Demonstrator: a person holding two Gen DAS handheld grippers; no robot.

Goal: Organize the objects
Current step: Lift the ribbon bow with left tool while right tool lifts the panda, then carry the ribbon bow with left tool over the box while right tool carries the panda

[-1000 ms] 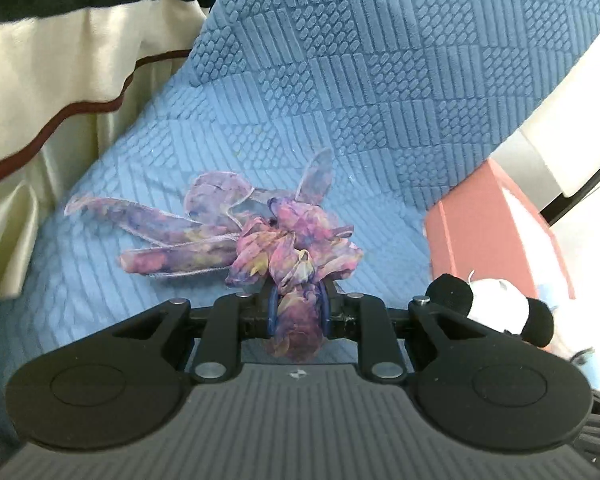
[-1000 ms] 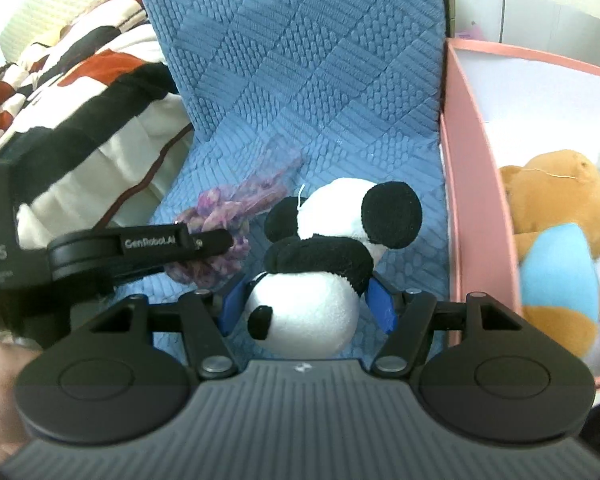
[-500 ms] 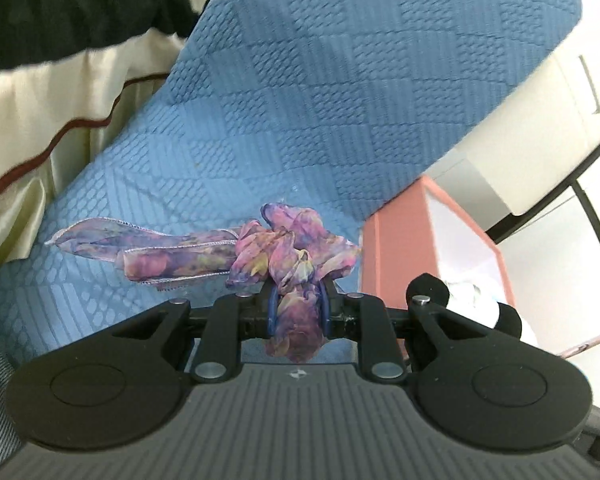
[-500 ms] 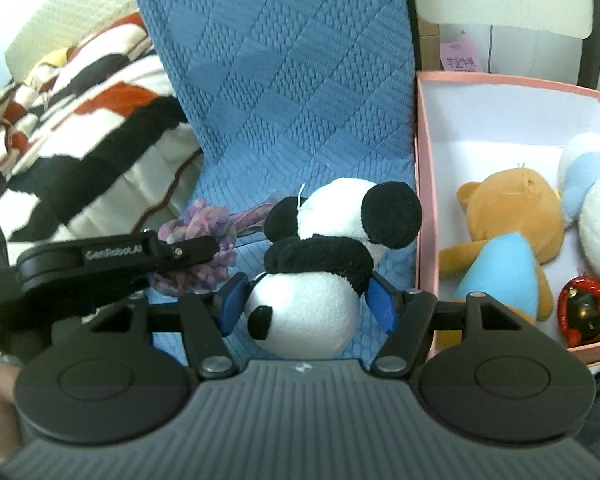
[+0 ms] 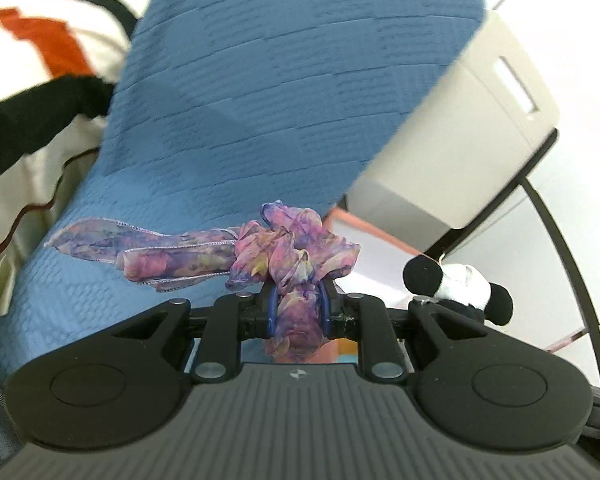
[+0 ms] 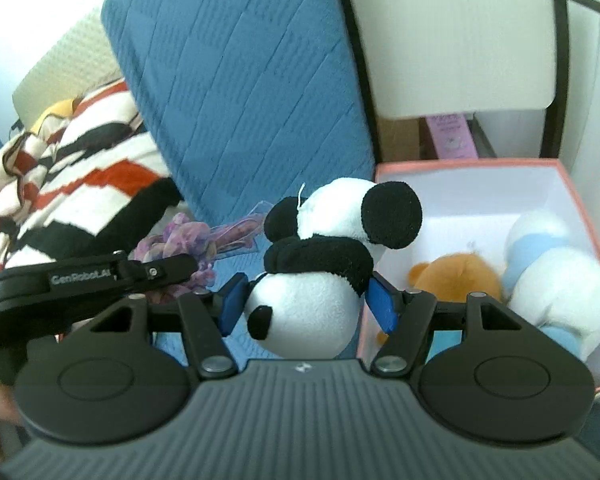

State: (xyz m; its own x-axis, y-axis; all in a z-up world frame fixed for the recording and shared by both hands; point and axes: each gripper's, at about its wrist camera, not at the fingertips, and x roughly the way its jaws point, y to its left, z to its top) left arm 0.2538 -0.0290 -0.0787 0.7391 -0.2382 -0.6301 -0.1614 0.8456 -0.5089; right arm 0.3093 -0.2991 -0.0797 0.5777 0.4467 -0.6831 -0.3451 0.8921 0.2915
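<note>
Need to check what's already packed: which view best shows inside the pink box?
The right wrist view: the pink box lies open, showing an orange plush and a white-and-blue plush. The left wrist view catches only a blurred strip of it.

I see a bed under a blue quilted cover (image 6: 236,92), with a striped red, black and white blanket (image 6: 72,184) lying on its left part. Beside its right edge stands a pink box (image 6: 572,192).
</note>
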